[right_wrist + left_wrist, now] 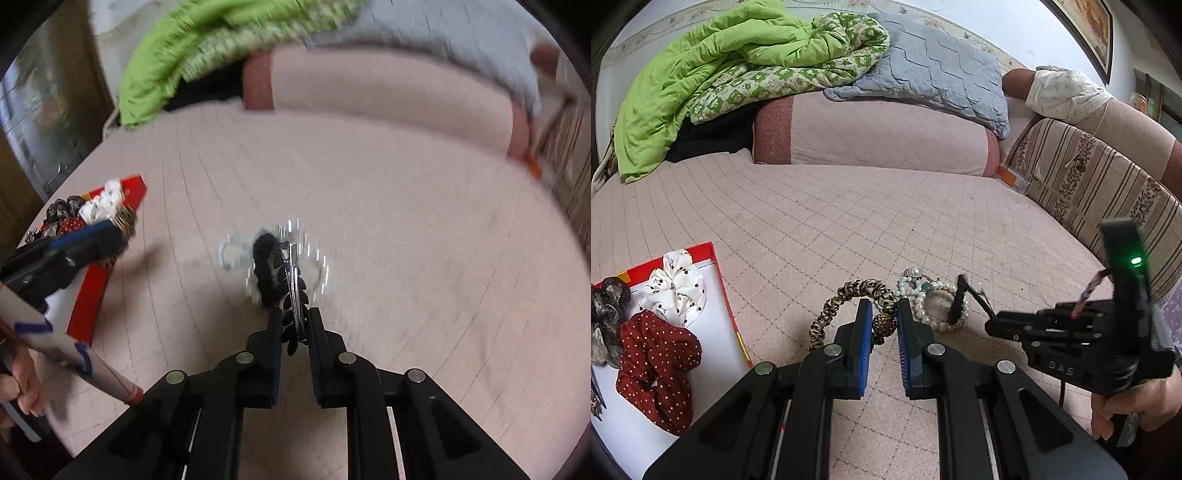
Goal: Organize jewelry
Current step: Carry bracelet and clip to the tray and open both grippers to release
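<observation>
Item: left gripper [882,314], closed on a leopard-print hair loop [849,295] at its brown beaded ball [884,325], low over the pink quilted bed cover [886,206].

Item: right gripper [293,321], clamped on a black hair clip [291,288] with a metal bar, held just above the cover.

Item: pearl bracelets [938,299], lying loose on the cover, directly beneath and beside the clip.

Item: red-rimmed tray [718,273], left, holding white [677,288] and red dotted scrunchies [657,365].

Risk: the clip's teeth look likely to snag the pearls and drag them along. The loop hangs slack and may catch on the tray rim or slip from the pads.

Room: wide bare cover ahead of both grippers; the tray's far half is crowded, its near part bare.
</observation>
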`<move>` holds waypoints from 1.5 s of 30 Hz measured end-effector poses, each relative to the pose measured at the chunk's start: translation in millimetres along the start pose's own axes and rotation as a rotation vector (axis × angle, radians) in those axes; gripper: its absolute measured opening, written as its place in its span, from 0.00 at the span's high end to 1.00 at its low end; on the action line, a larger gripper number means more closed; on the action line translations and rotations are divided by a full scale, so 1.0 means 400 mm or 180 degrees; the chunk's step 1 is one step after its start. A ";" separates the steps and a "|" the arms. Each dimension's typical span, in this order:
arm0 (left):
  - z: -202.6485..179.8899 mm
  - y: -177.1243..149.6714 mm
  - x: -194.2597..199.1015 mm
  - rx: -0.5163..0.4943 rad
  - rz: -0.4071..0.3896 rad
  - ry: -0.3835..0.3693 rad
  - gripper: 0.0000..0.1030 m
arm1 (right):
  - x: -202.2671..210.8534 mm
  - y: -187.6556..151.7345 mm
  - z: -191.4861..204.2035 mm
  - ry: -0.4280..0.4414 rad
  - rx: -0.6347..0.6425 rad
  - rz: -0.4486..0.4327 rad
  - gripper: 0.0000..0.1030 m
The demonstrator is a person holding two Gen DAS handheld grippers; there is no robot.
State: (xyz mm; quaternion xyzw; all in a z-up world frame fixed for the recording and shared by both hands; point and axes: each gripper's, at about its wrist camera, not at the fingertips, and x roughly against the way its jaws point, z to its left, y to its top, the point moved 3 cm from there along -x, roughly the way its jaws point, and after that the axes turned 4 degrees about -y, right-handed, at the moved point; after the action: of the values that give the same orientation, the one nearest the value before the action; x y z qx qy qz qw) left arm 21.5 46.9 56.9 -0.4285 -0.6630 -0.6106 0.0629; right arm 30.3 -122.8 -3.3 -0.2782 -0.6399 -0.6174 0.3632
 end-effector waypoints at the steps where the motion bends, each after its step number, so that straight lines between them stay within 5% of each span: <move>1: 0.000 -0.001 0.000 -0.0005 0.0000 0.0002 0.88 | -0.012 -0.005 -0.011 -0.0047 -0.0051 0.0087 0.86; 8: 0.006 0.003 0.004 0.0006 -0.0016 -0.0008 0.88 | -0.048 -0.032 -0.124 -0.0383 -0.0531 0.0449 0.87; 14: 0.009 0.006 0.012 0.0002 -0.0048 -0.0004 0.88 | 0.036 0.000 -0.116 -0.0008 -0.0629 -0.0077 0.86; 33: 0.106 -0.008 0.229 0.0147 -0.0470 0.0334 0.88 | 0.111 0.054 0.224 0.0784 0.0070 -0.0710 0.86; 45: 0.304 -0.115 0.395 0.0620 -0.0516 0.0809 0.88 | 0.107 0.001 0.453 0.1143 0.0531 -0.0614 0.86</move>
State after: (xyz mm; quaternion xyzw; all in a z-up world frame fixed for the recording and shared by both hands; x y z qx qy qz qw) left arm -53.3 234.8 88.2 -0.2849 -0.7381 -0.5958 0.1380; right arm -16.2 53.2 36.5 -0.0702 -0.6375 -0.6338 0.4324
